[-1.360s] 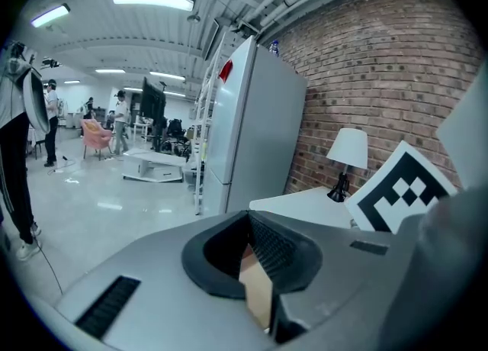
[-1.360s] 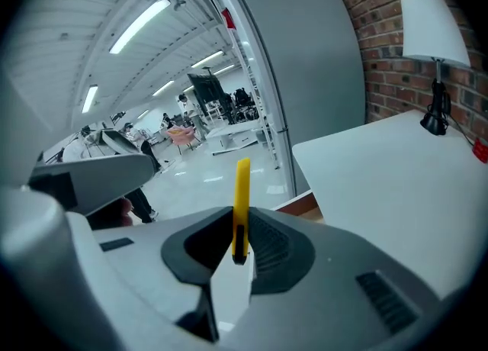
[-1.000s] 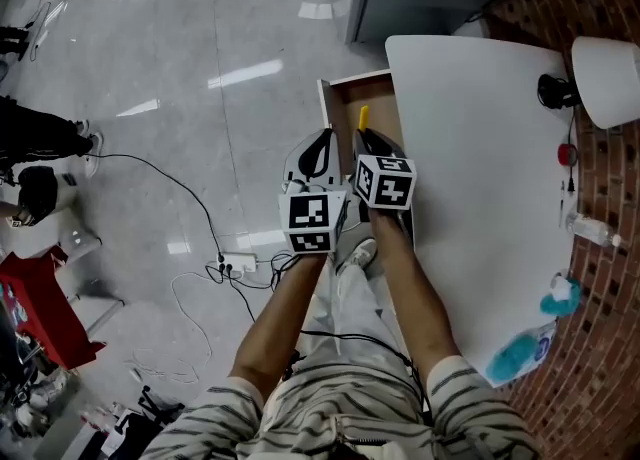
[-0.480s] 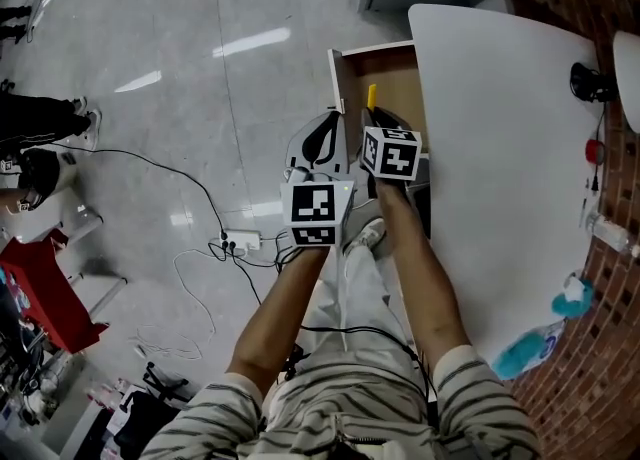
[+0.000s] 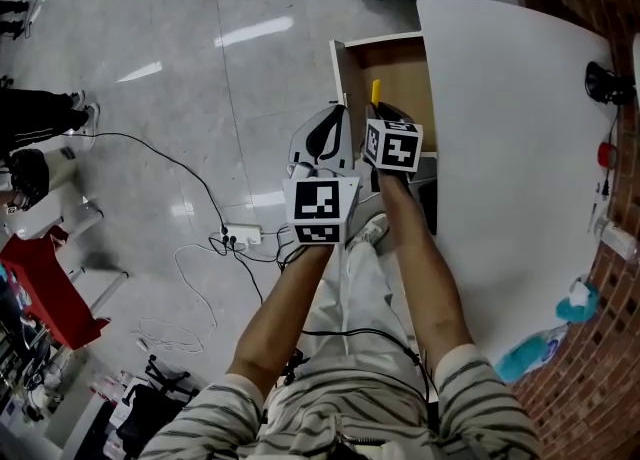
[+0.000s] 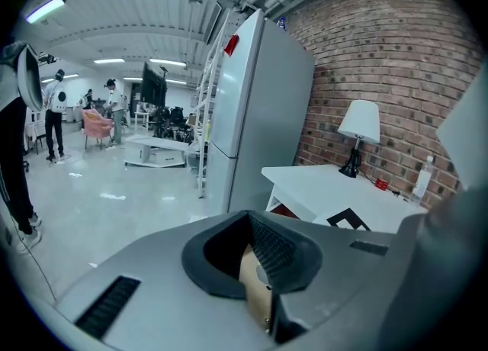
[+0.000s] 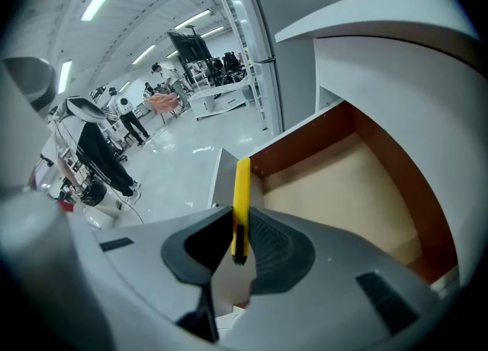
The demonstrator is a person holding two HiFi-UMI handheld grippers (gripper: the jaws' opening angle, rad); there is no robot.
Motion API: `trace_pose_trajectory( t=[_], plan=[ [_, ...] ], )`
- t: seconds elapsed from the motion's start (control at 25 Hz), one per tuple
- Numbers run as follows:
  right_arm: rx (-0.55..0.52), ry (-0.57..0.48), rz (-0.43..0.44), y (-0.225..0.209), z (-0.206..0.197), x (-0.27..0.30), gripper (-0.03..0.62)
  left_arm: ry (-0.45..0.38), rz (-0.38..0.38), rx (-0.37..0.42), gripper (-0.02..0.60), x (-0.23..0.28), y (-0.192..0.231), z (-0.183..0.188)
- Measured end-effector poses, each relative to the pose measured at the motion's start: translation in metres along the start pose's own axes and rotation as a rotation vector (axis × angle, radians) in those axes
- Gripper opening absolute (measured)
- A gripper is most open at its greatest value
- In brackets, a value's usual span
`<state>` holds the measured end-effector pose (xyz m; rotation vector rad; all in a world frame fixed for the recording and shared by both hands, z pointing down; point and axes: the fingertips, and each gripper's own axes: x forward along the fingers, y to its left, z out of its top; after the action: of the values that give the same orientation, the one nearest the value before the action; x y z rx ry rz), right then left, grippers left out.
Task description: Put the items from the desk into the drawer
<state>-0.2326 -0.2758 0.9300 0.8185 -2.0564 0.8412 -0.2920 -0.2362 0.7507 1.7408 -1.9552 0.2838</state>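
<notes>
The open drawer [image 5: 403, 66] has a bare tan wooden bottom and juts out from the left edge of the white desk [image 5: 510, 148]. My right gripper [image 5: 380, 111] hangs over the drawer's near end, shut on a yellow utility knife [image 5: 376, 91]. In the right gripper view the knife [image 7: 242, 197] stands upright between the pads of the right gripper [image 7: 241, 239], above the drawer [image 7: 343, 181]. My left gripper [image 5: 325, 136] is just left of it, beside the drawer's white front. The left gripper [image 6: 250, 223] shows only a sliver of tan board low between its pads, and I cannot tell its gap.
On the desk's far side stand a black lamp base [image 5: 600, 83], a small red thing [image 5: 606, 154], a clear bottle [image 5: 620, 241] and a teal item [image 5: 520, 356]. A power strip [image 5: 240, 239] with cables lies on the floor. A grey fridge [image 6: 259, 105] stands beyond the desk.
Both grippers have sunk toward the drawer, the right one more. The yellow knife stays in the right jaws and now sits over the drawer's near end.
</notes>
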Motion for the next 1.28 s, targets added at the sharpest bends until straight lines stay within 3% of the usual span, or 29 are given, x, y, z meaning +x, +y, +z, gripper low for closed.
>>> trace_pose_trajectory(
  t=[0.48, 1.28],
  plan=[
    [0.027, 0.105, -0.016, -0.013, -0.027, 0.034, 0.067, 0.006, -0.001, -0.007, 0.008, 0.018, -0.001, -0.010],
    [0.030, 0.194, -0.039, -0.026, -0.050, 0.057, 0.067, 0.031, -0.024, 0.005, 0.008, 0.018, -0.006, -0.020]
  ],
)
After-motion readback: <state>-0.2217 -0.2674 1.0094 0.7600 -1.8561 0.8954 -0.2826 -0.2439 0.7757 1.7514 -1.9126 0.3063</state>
